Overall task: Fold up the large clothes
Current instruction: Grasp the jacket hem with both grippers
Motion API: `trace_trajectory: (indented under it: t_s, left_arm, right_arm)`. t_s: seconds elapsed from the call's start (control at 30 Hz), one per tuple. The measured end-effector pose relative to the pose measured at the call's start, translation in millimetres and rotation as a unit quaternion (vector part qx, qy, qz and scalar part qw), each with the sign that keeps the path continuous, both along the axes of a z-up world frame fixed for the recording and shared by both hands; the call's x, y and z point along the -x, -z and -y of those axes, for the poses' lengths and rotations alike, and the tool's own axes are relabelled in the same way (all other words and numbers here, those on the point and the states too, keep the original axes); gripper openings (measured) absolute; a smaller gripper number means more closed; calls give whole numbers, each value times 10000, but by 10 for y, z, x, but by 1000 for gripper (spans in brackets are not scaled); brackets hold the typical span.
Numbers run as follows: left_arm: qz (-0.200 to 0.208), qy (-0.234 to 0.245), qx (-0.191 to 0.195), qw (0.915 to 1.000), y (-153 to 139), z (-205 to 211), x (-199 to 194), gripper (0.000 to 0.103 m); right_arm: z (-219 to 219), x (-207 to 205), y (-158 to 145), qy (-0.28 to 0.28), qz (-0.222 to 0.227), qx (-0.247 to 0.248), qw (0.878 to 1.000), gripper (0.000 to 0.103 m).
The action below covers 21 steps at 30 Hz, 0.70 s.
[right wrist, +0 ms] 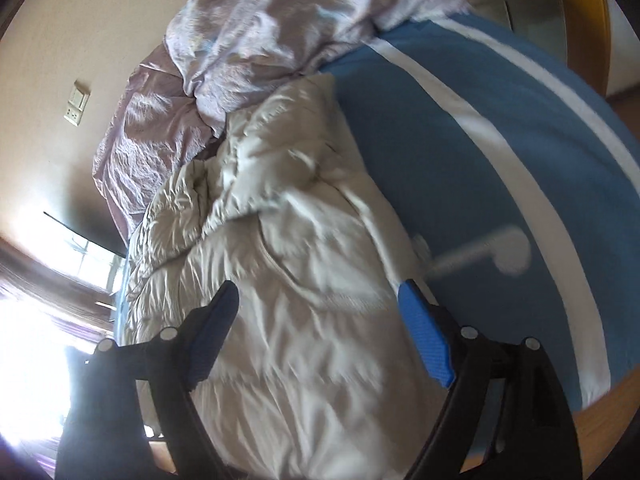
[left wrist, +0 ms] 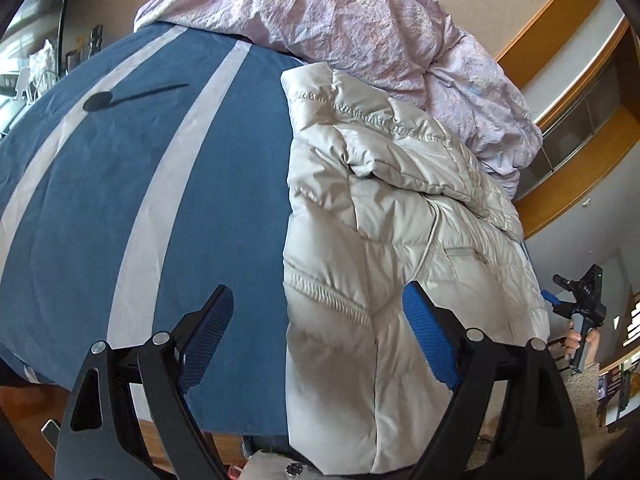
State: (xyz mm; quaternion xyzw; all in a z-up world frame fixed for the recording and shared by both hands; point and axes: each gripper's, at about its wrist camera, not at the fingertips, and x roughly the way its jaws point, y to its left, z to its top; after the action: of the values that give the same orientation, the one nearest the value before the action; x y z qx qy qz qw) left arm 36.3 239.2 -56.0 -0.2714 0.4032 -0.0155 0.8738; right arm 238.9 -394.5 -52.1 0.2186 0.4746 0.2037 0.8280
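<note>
Cream quilted fabric is filling the middle of both views: a puffy jacket (left wrist: 384,240) is being shown lying on a blue bedsheet with pale stripes (left wrist: 152,200), its lower part hanging over the near edge of the bed at the bottom of the left wrist frame. In that frame the jacket is occupying the right half, with the bare sheet spreading to the left. A crumpled lilac duvet (left wrist: 360,28) is being seen heaped along the top, touching the jacket's far end. The left gripper (left wrist: 318,332) is being held with its blue pads spread wide, nothing caught between them, one finger over the sheet and the other over the jacket. At the right edge of the same frame the right gripper (left wrist: 580,304) is being held in a hand beside the bed. In the right wrist frame, which is blurred, the right gripper (right wrist: 320,328) is likewise being held released above the jacket (right wrist: 288,280), with the sheet (right wrist: 480,160) to the right and the duvet (right wrist: 248,40) at the upper left.
</note>
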Motion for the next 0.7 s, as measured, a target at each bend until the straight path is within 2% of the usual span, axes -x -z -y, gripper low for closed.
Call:
trace_trajectory:
  t_s: [0.13, 0.2, 0.33, 0.47, 0.57, 0.7]
  left_arm:
    - [12, 15, 282, 9996, 118, 6, 162, 87]
    - [14, 38, 428, 9991, 165, 26, 198, 86]
    - [30, 216, 674, 9975, 238, 99, 197, 82]
    - [31, 242, 628, 9977, 263, 177, 196, 79]
    - [14, 101, 634, 9979, 273, 169, 230, 76]
    - [-26, 223, 639, 9977, 286, 205, 252, 76]
  right_arm:
    - [235, 216, 177, -40, -215, -186, 9996, 81]
    - [301, 301, 238, -125, -284, -320, 9990, 76]
    - [289, 361, 333, -325, -384, -414, 9979, 71]
    - [297, 388, 418, -425, -495, -392, 9971, 70]
    - [350, 396, 456, -238, -536, -201, 9981, 68]
    - [336, 428, 492, -366, -507, -293, 9976, 70]
